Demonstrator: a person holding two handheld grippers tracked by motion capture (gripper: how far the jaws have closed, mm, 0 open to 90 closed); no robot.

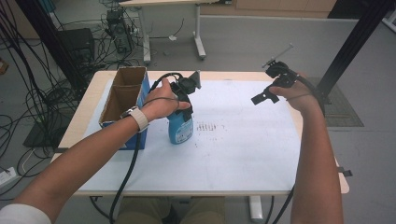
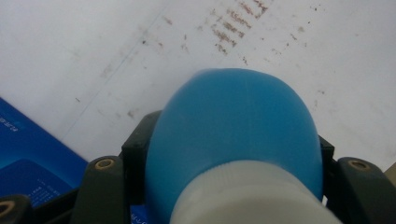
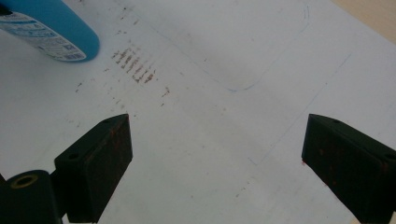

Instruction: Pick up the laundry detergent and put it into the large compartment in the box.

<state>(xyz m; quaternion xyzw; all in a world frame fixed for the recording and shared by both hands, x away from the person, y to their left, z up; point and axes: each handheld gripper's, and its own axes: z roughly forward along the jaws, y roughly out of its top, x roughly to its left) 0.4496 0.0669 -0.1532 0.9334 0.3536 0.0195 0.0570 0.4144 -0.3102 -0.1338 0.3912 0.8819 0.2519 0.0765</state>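
A blue bottle (image 1: 180, 128) with a white cap stands upright on the white sheet (image 1: 233, 154) just right of the box. My left gripper (image 1: 184, 95) comes down on it from above and is shut on its upper part. In the left gripper view the bottle (image 2: 233, 130) sits between the two black jaws, with its white cap nearest the camera. My right gripper (image 1: 265, 96) hangs above the right side of the sheet, open and holding nothing. In the right gripper view its pads (image 3: 98, 163) stand wide apart over the bare sheet, and the bottle's base (image 3: 51, 32) shows at top left.
An open cardboard box (image 1: 122, 100) with blue sides stands at the table's left, close to the bottle. Brown smudges (image 1: 210, 127) mark the sheet's middle. A black frame post (image 1: 355, 42) rises at the far right. Cables and table legs lie on the floor beyond.
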